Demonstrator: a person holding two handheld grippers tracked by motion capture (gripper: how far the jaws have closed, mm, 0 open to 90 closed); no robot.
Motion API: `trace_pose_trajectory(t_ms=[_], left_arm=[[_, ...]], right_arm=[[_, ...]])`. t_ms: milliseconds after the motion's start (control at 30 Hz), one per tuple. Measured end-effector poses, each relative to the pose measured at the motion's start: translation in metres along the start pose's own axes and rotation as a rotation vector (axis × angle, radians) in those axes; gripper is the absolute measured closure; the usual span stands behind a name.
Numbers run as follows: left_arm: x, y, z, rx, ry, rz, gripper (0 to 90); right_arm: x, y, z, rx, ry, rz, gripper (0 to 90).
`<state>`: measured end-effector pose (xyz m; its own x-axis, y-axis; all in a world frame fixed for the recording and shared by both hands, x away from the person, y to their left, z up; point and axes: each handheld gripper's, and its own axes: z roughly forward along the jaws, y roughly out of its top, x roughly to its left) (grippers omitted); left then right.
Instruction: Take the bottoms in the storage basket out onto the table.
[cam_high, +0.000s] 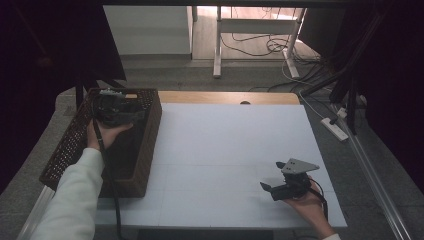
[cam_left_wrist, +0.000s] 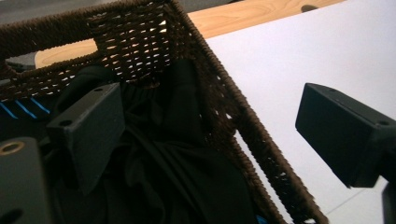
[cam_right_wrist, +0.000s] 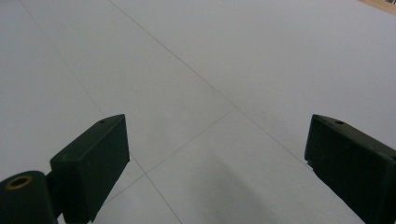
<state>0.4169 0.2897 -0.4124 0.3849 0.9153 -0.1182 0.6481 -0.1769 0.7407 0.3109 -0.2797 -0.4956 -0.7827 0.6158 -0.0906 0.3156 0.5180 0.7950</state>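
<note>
Left tool (cam_high: 116, 111) hangs over the far end of the wicker basket (cam_high: 150, 140), jaws wide, nothing between them; one jaw sits above the dark clothing (cam_left_wrist: 177, 177) piled inside, the other outside the basket wall over the white table (cam_high: 225, 150). Right tool (cam_high: 280, 186) rests low at the table's near-right corner, jaws also wide, empty. Assessment: work at its start. Garment not yet gripped, all fabric inside the basket, nothing laid out on the table. Remaining: grasp, lift out, place. Blue-striped item (cam_left_wrist: 21, 109) partly visible underneath, ID uncertain.

Left hand-held gripper (cam_high: 116, 109) over the wicker basket (cam_high: 150, 145); right hand-held gripper (cam_high: 275, 181) above the white table (cam_high: 225, 145).
</note>
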Motion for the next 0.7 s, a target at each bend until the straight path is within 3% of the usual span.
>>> trace_pose_trajectory(t_ms=[200,700], left_arm=[[0.002,0.003,0.006,0.015,0.013,0.000,9.3],[0.021,-0.001,0.016,0.038,0.043,-0.056,9.5]], right_arm=[[0.000,0.000,0.000,-0.001,0.004,0.000,6.5],[0.001,0.000,0.002,0.012,0.009,-0.007,6.6]])
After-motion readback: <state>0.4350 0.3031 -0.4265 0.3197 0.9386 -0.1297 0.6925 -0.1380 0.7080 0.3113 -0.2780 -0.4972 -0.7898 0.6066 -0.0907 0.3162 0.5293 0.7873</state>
